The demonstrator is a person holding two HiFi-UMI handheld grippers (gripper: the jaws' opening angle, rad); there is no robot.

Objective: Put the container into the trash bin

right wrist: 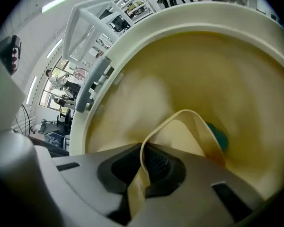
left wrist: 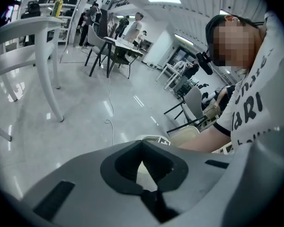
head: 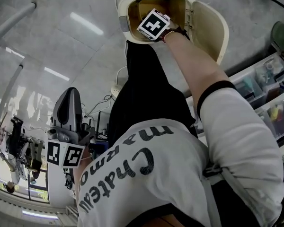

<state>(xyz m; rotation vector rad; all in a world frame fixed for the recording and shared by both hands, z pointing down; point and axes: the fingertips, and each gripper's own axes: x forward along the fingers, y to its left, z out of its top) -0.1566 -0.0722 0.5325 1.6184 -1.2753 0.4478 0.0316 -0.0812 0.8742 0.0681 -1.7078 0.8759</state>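
The right hand-held gripper (right wrist: 143, 148) has its jaws pressed together on the thin, cream-coloured wall of the container (right wrist: 189, 136). The container's rim bends up in a loop just past the jaw tips, and a strip of it runs down between the dark pads. The container hangs inside the mouth of the trash bin (head: 132, 1), with the bin's pale yellow inner wall all around it; whether it touches that wall cannot be told. A small teal thing (right wrist: 221, 138) shows just behind the container's right edge, deeper in the bin.

In the head view, the right arm (head: 199, 65) reaches forward to the bin. The gripper's marker cube sits at the opening and its jaws are hidden inside. The bin's lid (head: 208, 30) is swung open to the right of the opening. The bin stands on a glossy grey floor (head: 61, 41).

The left hand-held gripper (left wrist: 142, 145) is held low at the person's left side, well apart from the bin. Its jaws meet at the tips and nothing is between them. Clear storage boxes (head: 265, 84) with mixed contents sit at the right edge of the head view.
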